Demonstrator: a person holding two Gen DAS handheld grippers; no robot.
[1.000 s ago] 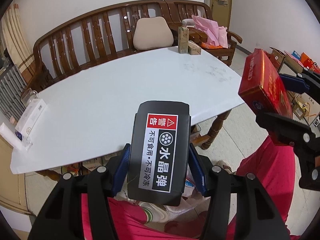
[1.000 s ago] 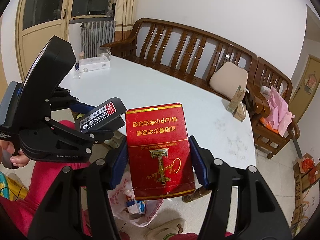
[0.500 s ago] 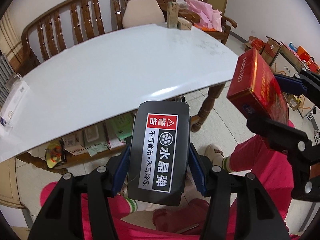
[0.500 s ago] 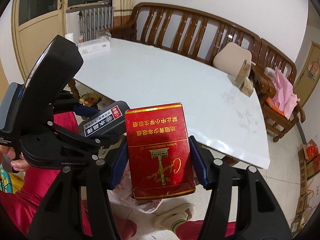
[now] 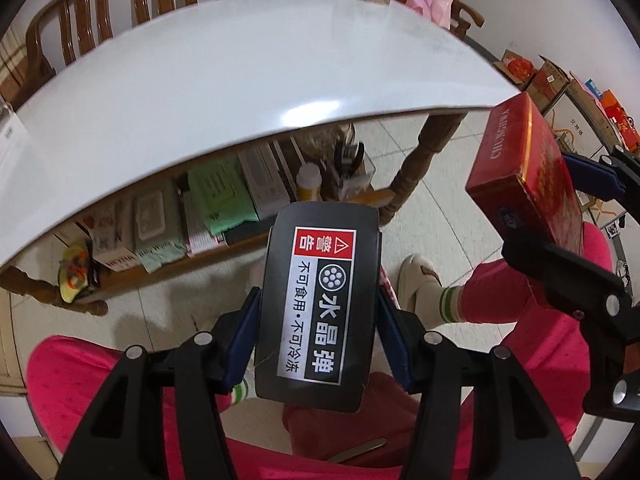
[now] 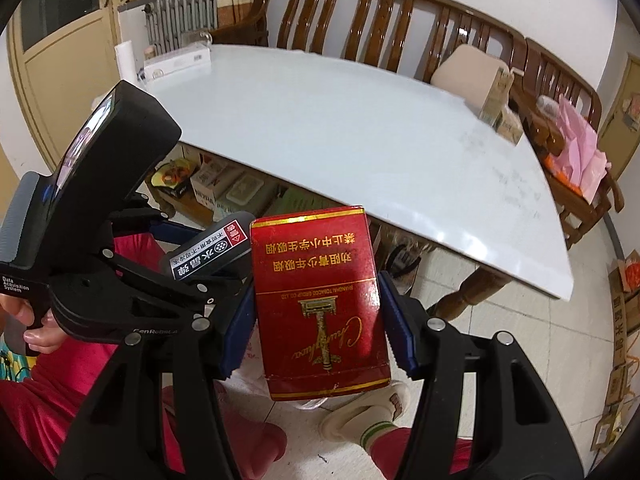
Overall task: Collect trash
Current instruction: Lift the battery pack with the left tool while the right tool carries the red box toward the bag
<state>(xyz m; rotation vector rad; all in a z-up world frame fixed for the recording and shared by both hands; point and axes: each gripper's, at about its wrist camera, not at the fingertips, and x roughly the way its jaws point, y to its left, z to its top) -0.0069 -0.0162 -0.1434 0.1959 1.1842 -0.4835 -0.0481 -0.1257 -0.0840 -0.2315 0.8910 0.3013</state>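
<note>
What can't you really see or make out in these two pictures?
- Plastic bag, right wrist view: mostly hidden behind the red box and the right tool; its contents can't be seen.
- Items on the shelf under the table, left wrist view: labels too blurred to read.
- Black box in the left tool: only its labelled face shows.

The flat black cardboard box [image 5: 320, 312] bore a label reading 警告, 水晶弹, 不可食用·不可冷冻. The red rectangular cigarette pack [image 6: 320, 300] read "SHANGHAI TOBACCO GROUP CO. LTD". The black left hand-held gripper [image 6: 224, 256] read "Data Acquisition System".
</note>
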